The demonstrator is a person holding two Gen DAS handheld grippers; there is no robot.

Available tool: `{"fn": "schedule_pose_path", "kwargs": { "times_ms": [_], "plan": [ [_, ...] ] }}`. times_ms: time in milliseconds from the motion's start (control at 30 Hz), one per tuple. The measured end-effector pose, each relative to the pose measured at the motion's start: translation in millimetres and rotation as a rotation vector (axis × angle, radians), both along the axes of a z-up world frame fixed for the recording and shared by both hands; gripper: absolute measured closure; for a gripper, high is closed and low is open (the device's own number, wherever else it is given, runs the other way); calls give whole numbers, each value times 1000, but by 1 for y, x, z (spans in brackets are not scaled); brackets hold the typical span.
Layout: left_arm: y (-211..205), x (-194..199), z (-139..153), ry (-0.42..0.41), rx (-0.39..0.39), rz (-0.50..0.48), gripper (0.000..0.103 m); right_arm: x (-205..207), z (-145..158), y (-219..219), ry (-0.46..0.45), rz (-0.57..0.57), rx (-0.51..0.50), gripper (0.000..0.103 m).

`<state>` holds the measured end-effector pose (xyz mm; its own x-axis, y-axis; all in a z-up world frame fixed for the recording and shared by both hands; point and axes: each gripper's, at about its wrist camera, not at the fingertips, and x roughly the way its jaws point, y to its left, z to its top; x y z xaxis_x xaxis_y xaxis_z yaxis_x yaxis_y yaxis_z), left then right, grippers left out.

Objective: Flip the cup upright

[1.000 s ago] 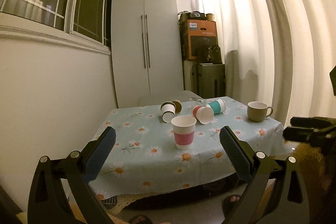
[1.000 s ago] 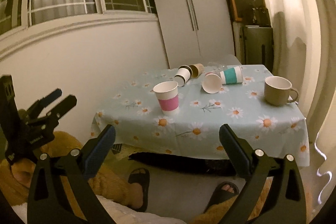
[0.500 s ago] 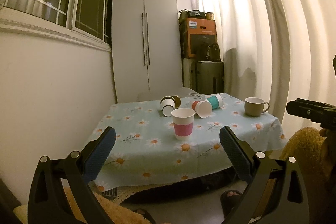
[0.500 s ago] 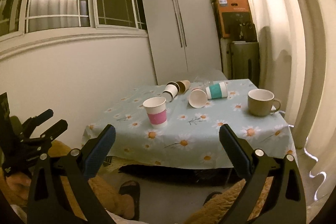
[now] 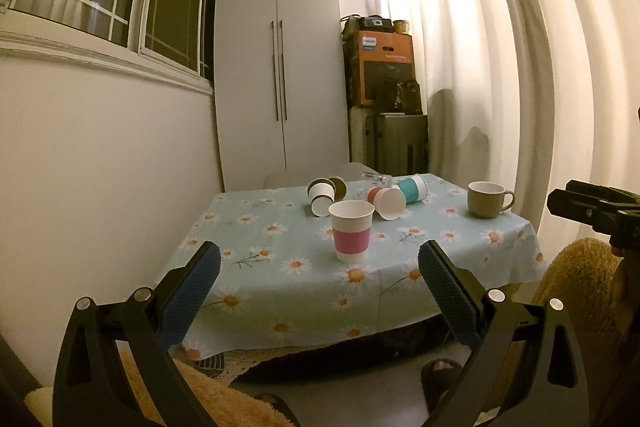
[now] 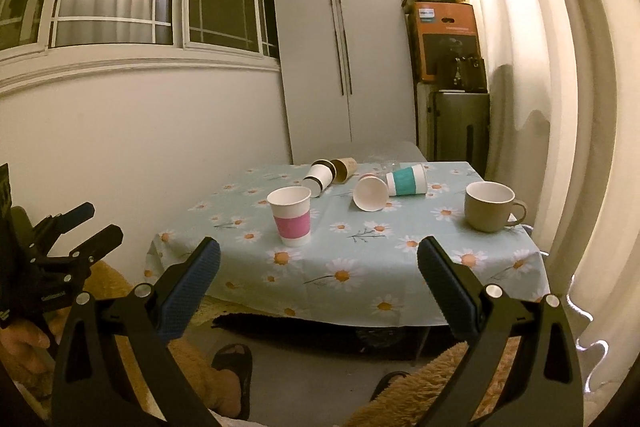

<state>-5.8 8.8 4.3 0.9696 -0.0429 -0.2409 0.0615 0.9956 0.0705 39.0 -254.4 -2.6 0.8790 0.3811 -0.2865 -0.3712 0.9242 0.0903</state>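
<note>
Pink-banded cup (image 5: 351, 231) stands upright, mouth up, on worktop (image 5: 280, 267); teal cup (image 6: 407, 180) lies sideways, far; both grippers' jaws open, empty.

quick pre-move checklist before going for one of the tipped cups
1. Left gripper open and empty: ok.
2. Right gripper open and empty: ok.
3. A target lies on its side: ok. The teal-banded cup, the salmon-banded cup and the two brown cups are all tipped over.
4. Pink-banded cup upright: ok, leave it alone.
5. Clear approach: not ok. The pink-banded cup stands in front of the tipped cups; the mug sits to the right.
6. Grippers within reach of the table: not ok, both hang short of its near edge.
</note>
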Motion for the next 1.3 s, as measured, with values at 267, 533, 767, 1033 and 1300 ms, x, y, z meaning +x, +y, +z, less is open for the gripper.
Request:
{"fn": "schedule_pose_path", "kwargs": {
  "times_ms": [267,533,767,1033,1300],
  "plan": [
    [0,-1,-1,3,6,11,6,-2,0,0,2,-10,-8,5],
    [1,-1,-2,4,5,10,6,-2,0,0,5,-18,-12,5],
    [2,-1,-2,4,9,11,6,-2,1,-1,9,-21,-13,5],
    [3,-1,-1,5,10,11,6,-2,1,-2,12,-23,-14,5],
    [4,-1,-1,3,10,11,6,-2,1,-4,15,-24,-15,5]
  ]
}}
